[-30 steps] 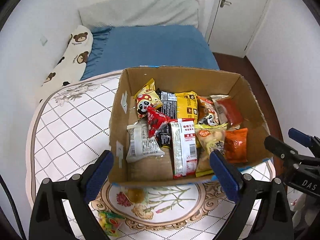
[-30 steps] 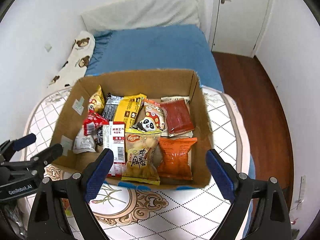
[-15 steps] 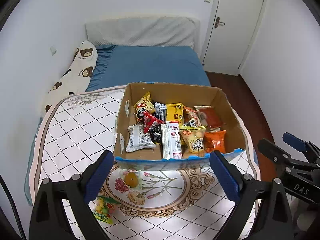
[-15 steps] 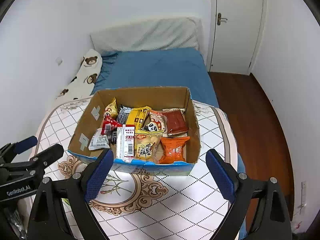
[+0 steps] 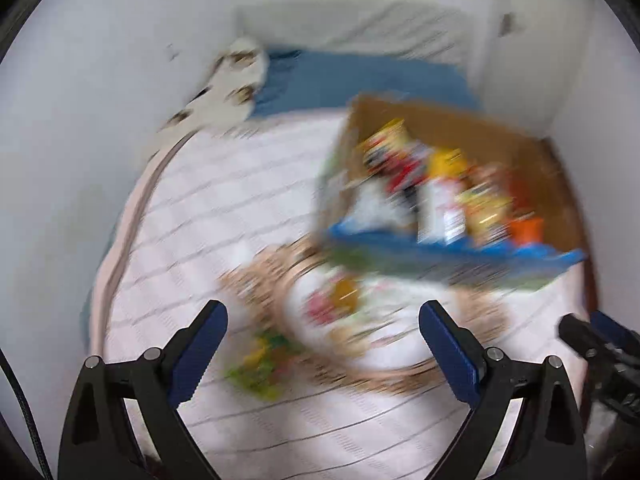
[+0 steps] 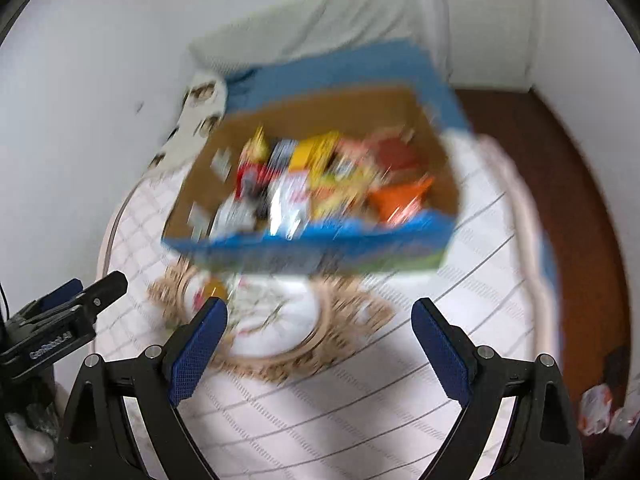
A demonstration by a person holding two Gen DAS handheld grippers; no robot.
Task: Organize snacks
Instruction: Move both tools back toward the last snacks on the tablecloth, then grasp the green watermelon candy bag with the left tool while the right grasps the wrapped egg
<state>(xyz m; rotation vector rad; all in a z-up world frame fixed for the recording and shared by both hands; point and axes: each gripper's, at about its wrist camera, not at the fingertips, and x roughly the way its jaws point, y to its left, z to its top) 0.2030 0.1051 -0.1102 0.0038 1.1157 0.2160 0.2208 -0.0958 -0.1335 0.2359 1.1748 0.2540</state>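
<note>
Both views are blurred by motion. A cardboard box [image 5: 460, 128] with a blue front edge holds several snack packets and sits on a round table [image 5: 208, 216] with a white checked cloth. The box also shows in the right wrist view [image 6: 320, 120]. A green and yellow packet [image 5: 260, 368] and a small orange item [image 5: 344, 292] lie loose on the cloth in front of the box. My left gripper [image 5: 322, 344] is open and empty above the cloth. My right gripper [image 6: 318, 340] is open and empty, in front of the box.
A bed with a blue sheet [image 5: 360, 76] and a bear-print pillow [image 5: 228, 84] stands behind the table. A white door [image 6: 488, 20] and brown floor [image 6: 568, 200] are at the right. White walls close in on the left.
Both grippers have pulled back from the box and swung, the left one toward the left, so the box sits farther off and the views blur. Both stay open and empty.
</note>
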